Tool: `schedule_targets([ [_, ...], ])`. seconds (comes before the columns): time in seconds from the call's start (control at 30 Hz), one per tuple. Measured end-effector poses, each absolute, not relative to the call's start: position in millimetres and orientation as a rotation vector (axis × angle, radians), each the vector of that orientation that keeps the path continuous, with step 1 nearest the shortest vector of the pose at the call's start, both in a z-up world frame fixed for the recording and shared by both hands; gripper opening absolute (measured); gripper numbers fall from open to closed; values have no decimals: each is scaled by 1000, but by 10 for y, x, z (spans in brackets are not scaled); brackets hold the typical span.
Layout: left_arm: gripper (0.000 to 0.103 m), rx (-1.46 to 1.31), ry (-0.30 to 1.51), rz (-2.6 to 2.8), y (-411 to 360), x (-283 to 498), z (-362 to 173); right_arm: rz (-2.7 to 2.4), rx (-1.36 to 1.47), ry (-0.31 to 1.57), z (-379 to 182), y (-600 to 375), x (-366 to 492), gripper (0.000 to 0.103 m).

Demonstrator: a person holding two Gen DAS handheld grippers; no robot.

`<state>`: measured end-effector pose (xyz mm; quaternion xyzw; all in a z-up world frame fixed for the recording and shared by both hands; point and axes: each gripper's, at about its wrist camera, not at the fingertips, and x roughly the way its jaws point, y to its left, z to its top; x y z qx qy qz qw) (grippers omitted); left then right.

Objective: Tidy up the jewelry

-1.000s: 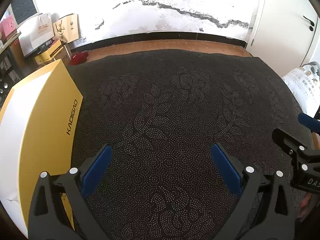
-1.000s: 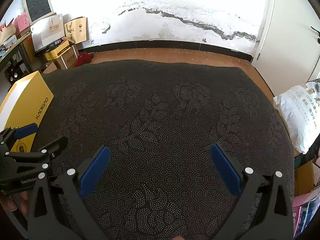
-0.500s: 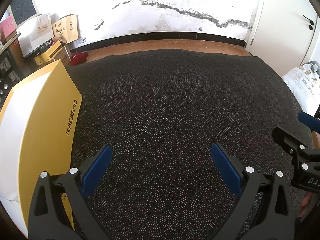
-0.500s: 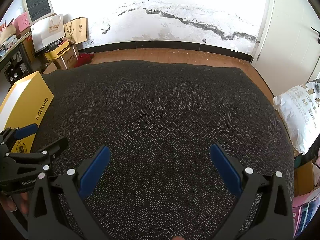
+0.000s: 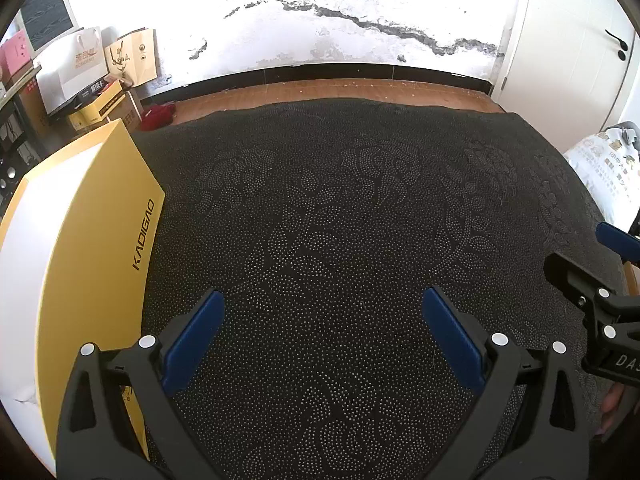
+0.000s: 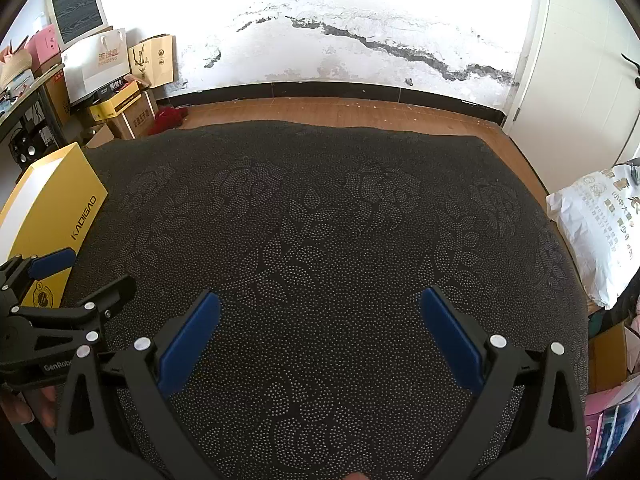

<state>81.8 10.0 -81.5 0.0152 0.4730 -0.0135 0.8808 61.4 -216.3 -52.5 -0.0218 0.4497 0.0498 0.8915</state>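
No jewelry shows in either view. A yellow and white box (image 5: 80, 264) marked KADIGAO lies at the left edge of the dark patterned cloth (image 5: 340, 208). My left gripper (image 5: 320, 320) hovers open over the cloth just right of the box, nothing between its blue pads. My right gripper (image 6: 320, 320) is open too, over bare cloth. In the right wrist view the box (image 6: 52, 216) is at the far left behind the left gripper (image 6: 76, 276). The right gripper (image 5: 588, 256) pokes in at the right edge of the left wrist view.
Beyond the cloth's far edge lies a wooden floor (image 6: 340, 112) and a stained white wall. Paper bags and cartons (image 6: 116, 80) are stacked at the back left. A white printed sack (image 6: 596, 232) lies off the cloth's right side, near a white door (image 5: 568, 40).
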Motion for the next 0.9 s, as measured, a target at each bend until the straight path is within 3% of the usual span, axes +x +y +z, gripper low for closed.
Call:
schedule_targets([
  [0.9, 97, 21, 991, -23, 123, 824, -823, 104, -43, 930, -513, -2179, 634, 97],
])
